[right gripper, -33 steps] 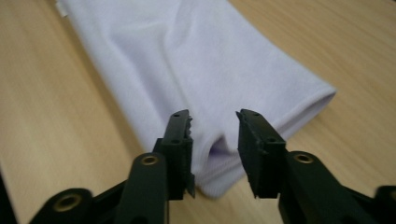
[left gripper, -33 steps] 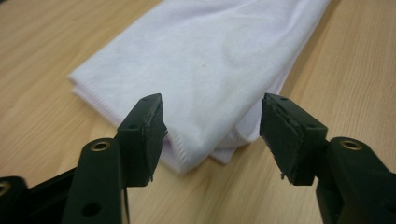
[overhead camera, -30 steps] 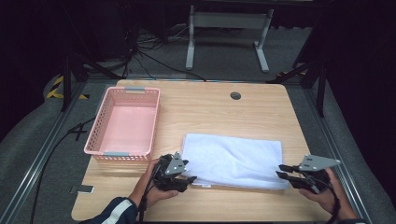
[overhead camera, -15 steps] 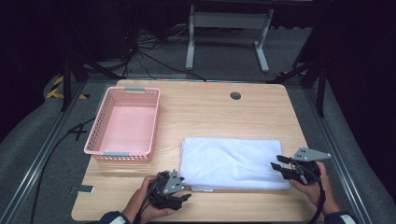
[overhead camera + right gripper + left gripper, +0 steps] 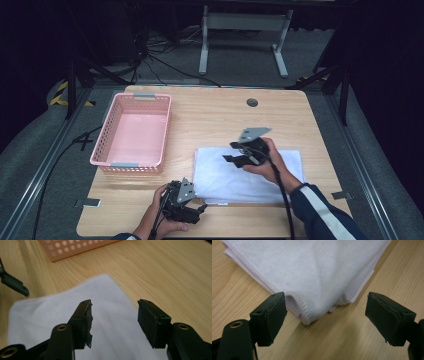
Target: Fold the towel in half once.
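Note:
A white folded towel (image 5: 270, 177) lies flat on the wooden table (image 5: 210, 120). My left gripper (image 5: 199, 207) rests at the towel's near left corner. In the left gripper view its jaws have just been opening and stand wide, with the towel's corner (image 5: 312, 277) lying loose between the pads (image 5: 272, 317), untouched. My right gripper (image 5: 227, 153) hovers over the towel's middle and points left. Its jaws have just been opening too, and nothing is between them; the towel (image 5: 50, 315) lies flat below.
A pink plastic basket (image 5: 112, 150) stands empty on the table's left side, and its wall (image 5: 75, 247) shows ahead of my right gripper. A round cable hole (image 5: 252, 102) sits near the far edge. Bare wood surrounds the towel.
My right hand has swung left from the towel's right edge to above its middle, jaws wider. The left gripper's jaws have spread off the towel's corner. The towel now lies flat.

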Motion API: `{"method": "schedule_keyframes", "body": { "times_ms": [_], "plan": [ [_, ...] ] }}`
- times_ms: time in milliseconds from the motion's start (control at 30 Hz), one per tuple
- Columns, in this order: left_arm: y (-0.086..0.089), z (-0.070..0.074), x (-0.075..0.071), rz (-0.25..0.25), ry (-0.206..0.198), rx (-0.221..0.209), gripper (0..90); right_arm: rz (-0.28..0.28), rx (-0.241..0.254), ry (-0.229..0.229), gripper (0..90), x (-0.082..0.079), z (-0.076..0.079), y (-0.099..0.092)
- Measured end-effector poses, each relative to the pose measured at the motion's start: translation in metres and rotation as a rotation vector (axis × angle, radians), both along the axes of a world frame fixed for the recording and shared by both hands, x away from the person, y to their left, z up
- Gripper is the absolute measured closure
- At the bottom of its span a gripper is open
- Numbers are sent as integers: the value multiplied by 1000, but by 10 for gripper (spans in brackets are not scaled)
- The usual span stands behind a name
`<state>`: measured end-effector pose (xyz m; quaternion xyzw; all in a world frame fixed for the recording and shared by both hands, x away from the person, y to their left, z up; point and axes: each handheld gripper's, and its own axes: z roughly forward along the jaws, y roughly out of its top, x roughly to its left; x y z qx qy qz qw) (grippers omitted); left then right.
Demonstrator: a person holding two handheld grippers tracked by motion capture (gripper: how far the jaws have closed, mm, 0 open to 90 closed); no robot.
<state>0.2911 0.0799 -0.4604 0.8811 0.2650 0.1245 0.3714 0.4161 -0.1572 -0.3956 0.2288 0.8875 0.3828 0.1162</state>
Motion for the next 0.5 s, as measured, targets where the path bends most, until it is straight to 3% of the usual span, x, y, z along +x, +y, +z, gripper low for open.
{"method": "schedule_keyframes", "body": {
  "times_ms": [67,133,200,300,333,400,433,500],
  "plan": [
    [-6,-3,4,3,-1,10,164,21,-12,38,430,13,-4,25],
    [-11,-6,7,0,24,1,169,48,-55,62,387,26,-10,49],
    [-16,-10,8,-4,19,23,164,53,-83,47,392,34,-15,63],
    [-18,-13,11,-21,12,30,150,56,-108,121,378,49,-24,77],
    [-19,-14,12,-14,-2,21,154,52,-129,122,376,53,-28,80],
    [-17,-15,15,-25,15,17,154,40,-132,147,378,61,-36,83],
    [-17,-16,16,-14,22,-2,152,34,-151,155,377,63,-40,85],
    [-16,-16,17,-23,19,2,160,36,-180,159,367,65,-46,86]
  ]
}}
